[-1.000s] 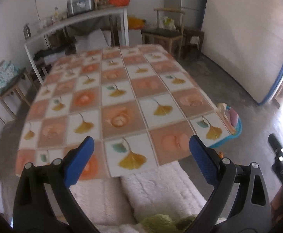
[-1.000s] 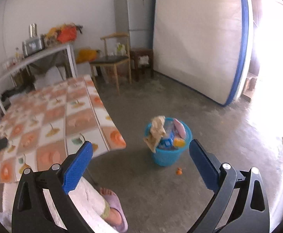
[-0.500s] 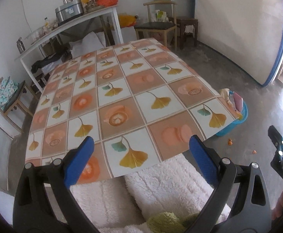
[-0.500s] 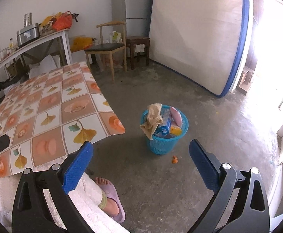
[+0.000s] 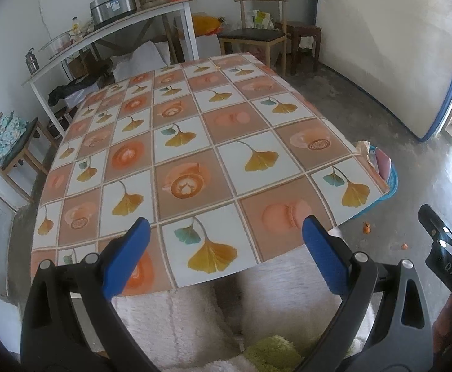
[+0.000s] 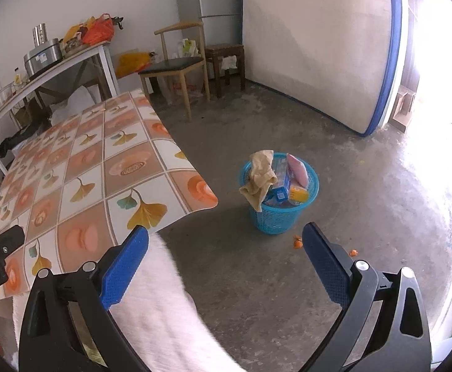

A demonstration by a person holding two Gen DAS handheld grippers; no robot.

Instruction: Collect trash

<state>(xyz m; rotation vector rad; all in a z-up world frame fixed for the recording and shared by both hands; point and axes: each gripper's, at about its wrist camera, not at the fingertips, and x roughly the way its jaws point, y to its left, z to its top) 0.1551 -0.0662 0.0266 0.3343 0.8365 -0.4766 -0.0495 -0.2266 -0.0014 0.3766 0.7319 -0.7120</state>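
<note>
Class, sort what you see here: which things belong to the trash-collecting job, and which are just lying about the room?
Belong to the job:
blue basket, full of trash
tan rag draped over its rim
orange scraps on the floor beside it
left gripper and right gripper, both open and empty

Just lying about:
wooden chair
mattress leaning against the wall
steel pot

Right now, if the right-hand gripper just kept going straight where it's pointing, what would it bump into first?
Probably the bare concrete floor. The right gripper points open and empty down at it, with nothing between. The blue trash basket sits slightly farther and right of centre, so it would likely be missed, though depth is unclear.
</note>
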